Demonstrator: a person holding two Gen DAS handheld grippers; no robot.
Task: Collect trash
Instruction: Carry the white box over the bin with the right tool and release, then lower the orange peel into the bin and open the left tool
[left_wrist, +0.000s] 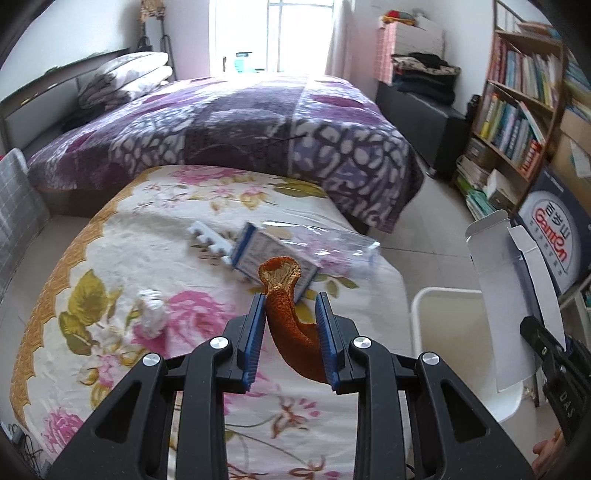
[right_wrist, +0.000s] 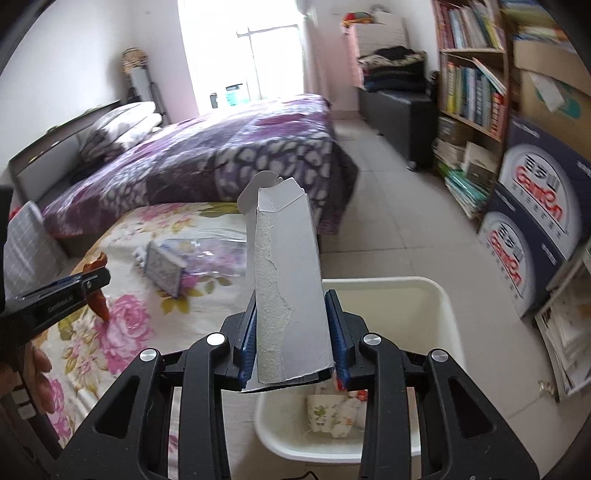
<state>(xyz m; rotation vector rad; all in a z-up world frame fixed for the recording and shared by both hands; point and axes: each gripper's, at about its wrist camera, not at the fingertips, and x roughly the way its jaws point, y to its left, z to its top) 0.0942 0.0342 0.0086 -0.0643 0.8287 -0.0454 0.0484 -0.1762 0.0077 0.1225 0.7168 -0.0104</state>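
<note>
My left gripper (left_wrist: 291, 301) is shut on a curled orange peel (left_wrist: 286, 321), held above the floral tablecloth (left_wrist: 110, 258). My right gripper (right_wrist: 295, 302) is shut on a flattened white cardboard box (right_wrist: 291, 280) that stands upright over the near rim of a white bin (right_wrist: 448, 314). The bin holds crumpled floral paper (right_wrist: 328, 413). On the table lie a crumpled white tissue (left_wrist: 151, 314), a small blue-edged box inside a clear plastic bag (left_wrist: 266, 251), and a white notched foam piece (left_wrist: 207, 240). The peel (right_wrist: 99, 306) and left gripper also show at the left of the right wrist view.
A bed with a purple blanket (left_wrist: 240, 122) stands behind the table. Bookshelves (left_wrist: 517, 110) and stacked printed cartons (right_wrist: 535, 229) line the right wall. Tiled floor (right_wrist: 399, 221) runs between bed and shelves. A grey checked cushion (left_wrist: 14, 199) sits at the left.
</note>
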